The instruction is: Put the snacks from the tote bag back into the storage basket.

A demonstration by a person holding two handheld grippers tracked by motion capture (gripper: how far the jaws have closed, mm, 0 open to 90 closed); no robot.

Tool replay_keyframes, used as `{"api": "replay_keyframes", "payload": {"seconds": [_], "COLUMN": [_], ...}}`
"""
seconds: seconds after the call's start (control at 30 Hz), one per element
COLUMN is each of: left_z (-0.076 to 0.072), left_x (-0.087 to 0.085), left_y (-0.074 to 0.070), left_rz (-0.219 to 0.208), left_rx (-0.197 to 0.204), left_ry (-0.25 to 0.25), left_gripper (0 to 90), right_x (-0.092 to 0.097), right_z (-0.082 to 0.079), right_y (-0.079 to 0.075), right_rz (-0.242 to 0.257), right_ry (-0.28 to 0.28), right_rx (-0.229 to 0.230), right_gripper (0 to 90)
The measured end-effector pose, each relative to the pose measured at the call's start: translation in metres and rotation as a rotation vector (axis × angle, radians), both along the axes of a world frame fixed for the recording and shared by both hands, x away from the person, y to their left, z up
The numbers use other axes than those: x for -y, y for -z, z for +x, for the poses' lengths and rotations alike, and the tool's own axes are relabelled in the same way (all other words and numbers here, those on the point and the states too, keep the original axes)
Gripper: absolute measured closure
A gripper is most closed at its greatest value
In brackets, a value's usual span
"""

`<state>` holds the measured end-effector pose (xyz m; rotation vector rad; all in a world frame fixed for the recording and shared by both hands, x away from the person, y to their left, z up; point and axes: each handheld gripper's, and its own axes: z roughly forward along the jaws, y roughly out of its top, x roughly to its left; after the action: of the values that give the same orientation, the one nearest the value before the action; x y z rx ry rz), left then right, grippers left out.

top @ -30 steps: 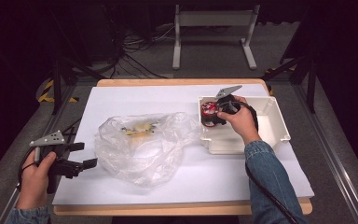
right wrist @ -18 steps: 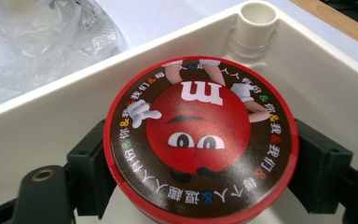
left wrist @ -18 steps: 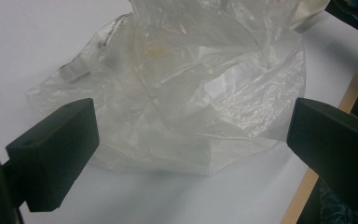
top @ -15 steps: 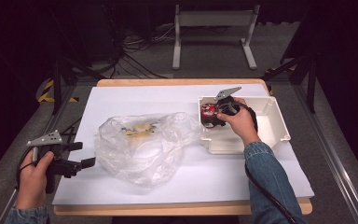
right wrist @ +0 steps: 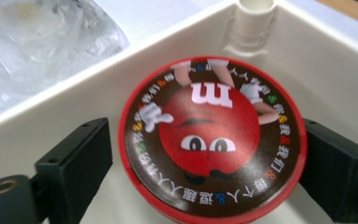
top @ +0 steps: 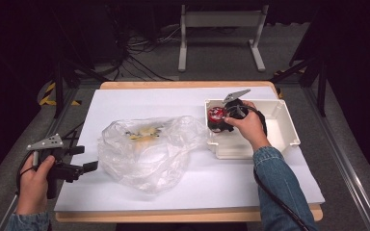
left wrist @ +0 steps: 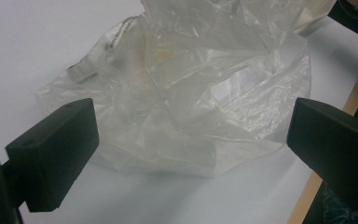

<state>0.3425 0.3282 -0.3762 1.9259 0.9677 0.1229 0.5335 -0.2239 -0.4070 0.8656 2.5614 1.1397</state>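
Observation:
A round red and brown candy tin [right wrist: 212,140] with a cartoon face lies in the near-left corner of a white plastic tray [top: 289,130]. My right gripper [right wrist: 205,158] straddles the tin. Its jaws have just been opening, with the tin between them, and a thin gap shows at the left jaw. In the high view the right gripper [top: 218,121] sits inside the tray's left end by the tin [top: 217,114]. A crumpled clear plastic bag [top: 144,144] lies mid-table. My left gripper [top: 84,158] is open just left of it, its jaws framing the bag [left wrist: 191,93] without touching.
A white sheet [top: 125,101] covers the wooden table, whose edge [top: 188,215] shows at the front. The tray wall [right wrist: 51,116] rises close behind the tin, with a small post [right wrist: 255,18] in the corner. Cables and a stand lie on the dark floor beyond.

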Motion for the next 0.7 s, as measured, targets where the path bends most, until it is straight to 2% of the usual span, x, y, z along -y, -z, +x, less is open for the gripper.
{"api": "replay_keyframes", "payload": {"seconds": [0.37, 0.57, 0.7], "left_z": [0.001, 0.001, 0.0], "left_x": [0.002, 0.004, 0.005], "left_y": [0.001, 0.004, 0.005], "left_rz": [0.013, 0.008, 0.007], "left_rx": [-0.004, 0.0, -0.001], "left_ry": [0.009, 0.029, 0.042], "left_gripper": [3.2, 3.1, 3.1], "right_x": [0.005, 0.013, 0.018], "right_z": [-0.017, -0.038, -0.056], "right_y": [-0.033, -0.058, -0.071], "right_rz": [0.007, 0.044, 0.067], "right_ry": [0.021, 0.042, 0.025], "right_rx": [0.066, 0.083, 0.098], "right_gripper": [5.3, 5.4, 5.5]}}
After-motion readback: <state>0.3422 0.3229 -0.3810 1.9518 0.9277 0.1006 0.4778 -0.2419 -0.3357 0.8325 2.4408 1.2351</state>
